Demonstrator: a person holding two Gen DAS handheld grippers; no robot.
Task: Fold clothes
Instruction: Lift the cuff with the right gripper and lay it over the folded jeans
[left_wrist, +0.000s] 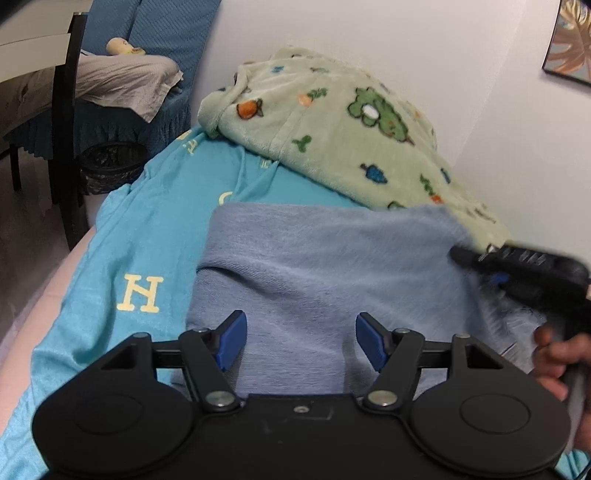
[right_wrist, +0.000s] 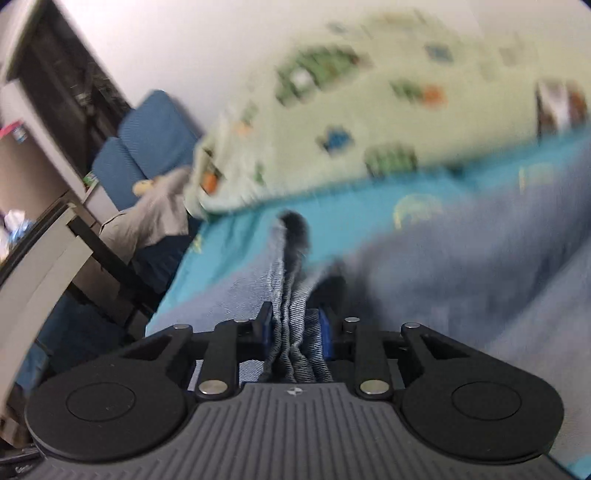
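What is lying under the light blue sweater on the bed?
Under the blue sweater lies a turquoise sheet with yellow letters, showing on its left and far side. Whatever is beneath the sweater's middle is covered and cannot be seen.

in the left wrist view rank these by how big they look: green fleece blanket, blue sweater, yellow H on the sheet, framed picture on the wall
1. blue sweater and green fleece blanket: similar spans, and the sweater lies nearer the camera, so unranked
2. framed picture, cut off by the frame edge
3. yellow H, close to the picture's visible part
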